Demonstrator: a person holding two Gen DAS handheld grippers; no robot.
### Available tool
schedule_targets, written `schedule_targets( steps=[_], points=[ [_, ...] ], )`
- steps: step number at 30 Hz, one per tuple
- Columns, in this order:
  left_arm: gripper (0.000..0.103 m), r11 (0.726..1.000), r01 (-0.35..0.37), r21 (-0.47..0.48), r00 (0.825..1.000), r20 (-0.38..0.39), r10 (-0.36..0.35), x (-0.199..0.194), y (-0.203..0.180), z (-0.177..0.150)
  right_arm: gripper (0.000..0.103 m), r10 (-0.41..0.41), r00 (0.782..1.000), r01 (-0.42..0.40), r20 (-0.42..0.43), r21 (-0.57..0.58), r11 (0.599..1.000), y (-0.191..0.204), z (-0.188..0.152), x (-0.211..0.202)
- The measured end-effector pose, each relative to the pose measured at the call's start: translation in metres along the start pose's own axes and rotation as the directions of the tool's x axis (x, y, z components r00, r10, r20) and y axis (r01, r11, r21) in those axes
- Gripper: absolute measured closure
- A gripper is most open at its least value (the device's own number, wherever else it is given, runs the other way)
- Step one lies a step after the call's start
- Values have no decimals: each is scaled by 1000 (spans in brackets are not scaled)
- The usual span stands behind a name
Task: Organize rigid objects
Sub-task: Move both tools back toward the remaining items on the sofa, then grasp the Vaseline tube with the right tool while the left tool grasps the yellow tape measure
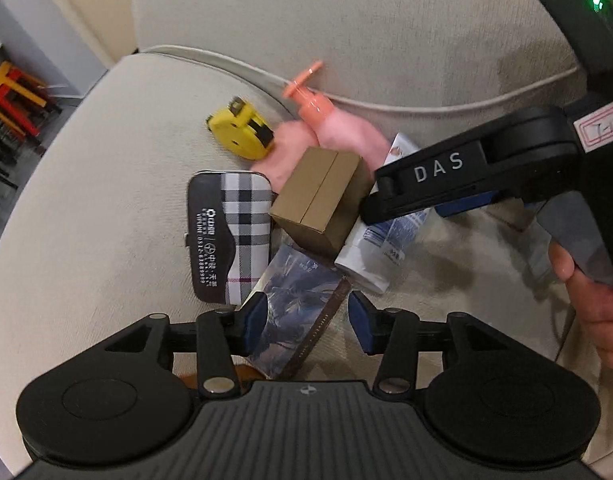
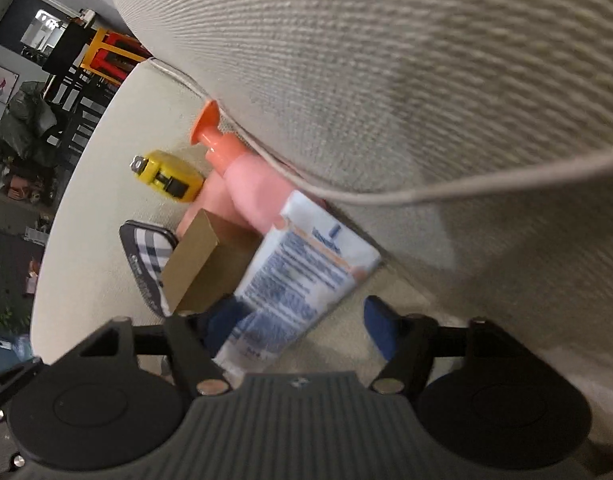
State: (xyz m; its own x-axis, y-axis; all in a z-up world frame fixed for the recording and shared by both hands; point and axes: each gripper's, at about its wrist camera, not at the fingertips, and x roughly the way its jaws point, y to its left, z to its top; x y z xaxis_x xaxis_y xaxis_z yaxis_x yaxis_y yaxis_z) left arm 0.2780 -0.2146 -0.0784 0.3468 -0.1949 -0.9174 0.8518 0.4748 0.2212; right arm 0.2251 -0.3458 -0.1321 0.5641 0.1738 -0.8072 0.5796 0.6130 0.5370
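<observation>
Objects lie in a pile on a beige sofa seat (image 1: 86, 168). A white and blue tube (image 2: 302, 268) lies between the open fingers of my right gripper (image 2: 302, 320); it also shows in the left wrist view (image 1: 374, 248). My left gripper (image 1: 306, 320) is open, with a blue patterned flat pack (image 1: 294, 308) between its fingers. Beside them lie a brown cardboard box (image 1: 326, 196), a plaid case (image 1: 234, 236), a yellow tape measure (image 1: 242, 128) and a pink pump bottle (image 1: 330, 124).
The sofa backrest (image 1: 346, 20) rises right behind the pile. The right gripper's body (image 1: 486, 160) and the hand holding it (image 1: 598, 304) sit at the right of the left wrist view. Red and yellow furniture (image 1: 10, 96) stands beyond the sofa's left edge.
</observation>
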Motion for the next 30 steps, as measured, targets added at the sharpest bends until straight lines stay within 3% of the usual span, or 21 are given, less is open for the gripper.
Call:
schedule_targets(
  steps=[7, 14, 21, 27, 30],
  points=[
    [45, 999, 45, 8, 999, -27, -45, 18, 4, 6, 27, 10, 1000, -10, 9, -14, 1000, 3, 2, 12],
    [45, 997, 72, -41, 997, -29, -74, 15, 13, 6, 46, 29, 999, -28, 17, -57, 998, 5, -3, 3],
    [45, 985, 166, -47, 986, 29, -164, -5, 5, 7, 52, 10, 1000, -9, 10, -132, 991, 4, -8, -5],
    [48, 992, 122, -41, 992, 29, -121, -6, 4, 11, 54, 12, 1000, -15, -28, -123, 992, -4, -6, -6],
    [48, 991, 115, -75, 993, 35, -112, -8, 15, 15, 50, 7, 999, -11, -50, -96, 995, -3, -2, -2]
  ],
)
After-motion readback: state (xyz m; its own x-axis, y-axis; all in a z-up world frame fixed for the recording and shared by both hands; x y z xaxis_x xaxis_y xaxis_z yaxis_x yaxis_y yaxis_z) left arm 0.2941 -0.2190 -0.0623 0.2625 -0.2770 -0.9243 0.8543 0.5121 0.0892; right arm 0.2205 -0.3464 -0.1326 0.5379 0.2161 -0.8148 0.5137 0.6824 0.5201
